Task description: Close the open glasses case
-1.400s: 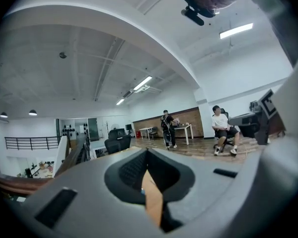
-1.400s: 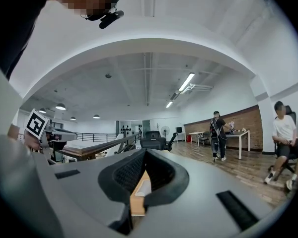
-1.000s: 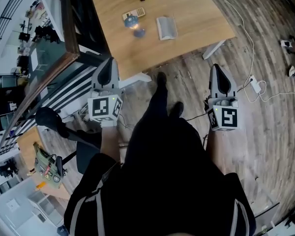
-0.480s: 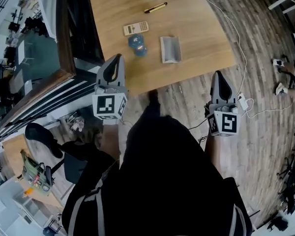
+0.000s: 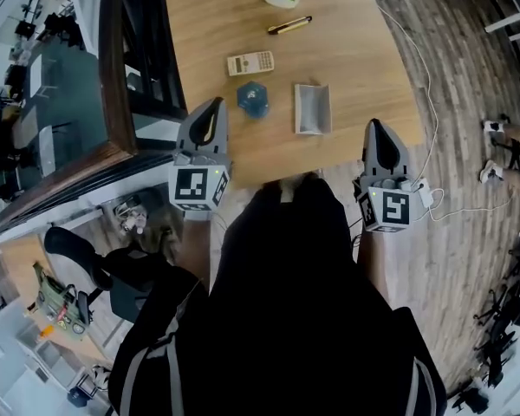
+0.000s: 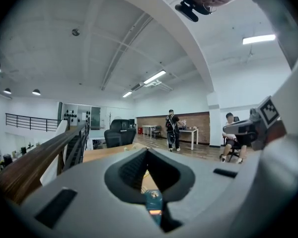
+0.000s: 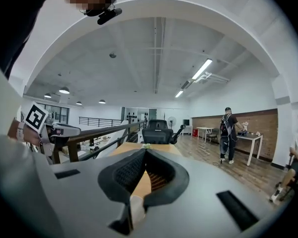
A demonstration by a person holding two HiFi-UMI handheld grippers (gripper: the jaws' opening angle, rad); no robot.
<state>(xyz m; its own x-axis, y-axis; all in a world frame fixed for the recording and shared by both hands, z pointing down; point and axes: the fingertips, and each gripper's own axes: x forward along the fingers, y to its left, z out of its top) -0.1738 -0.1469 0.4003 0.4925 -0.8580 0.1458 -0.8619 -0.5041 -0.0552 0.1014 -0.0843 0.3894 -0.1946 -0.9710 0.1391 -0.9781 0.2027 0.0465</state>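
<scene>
The head view looks steeply down from above the person, with the counter point(image 5: 355, 63) at 12 o'clock. Each gripper view sits close behind its own fingers point(image 7: 126, 175), facing level across the room. All three share the counter; both gripper views share an office chair point(image 6: 120, 133).

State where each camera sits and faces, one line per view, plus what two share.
Head view: on the head, facing steeply down at the wooden table and glasses case; torso, left tool, right tool show.
Left gripper view: on the left tool, facing level along its jaws; right tool at right.
Right gripper view: on the right tool, likewise level; left tool at left.
Shared: both gripper views catch a person with backpack.
</scene>
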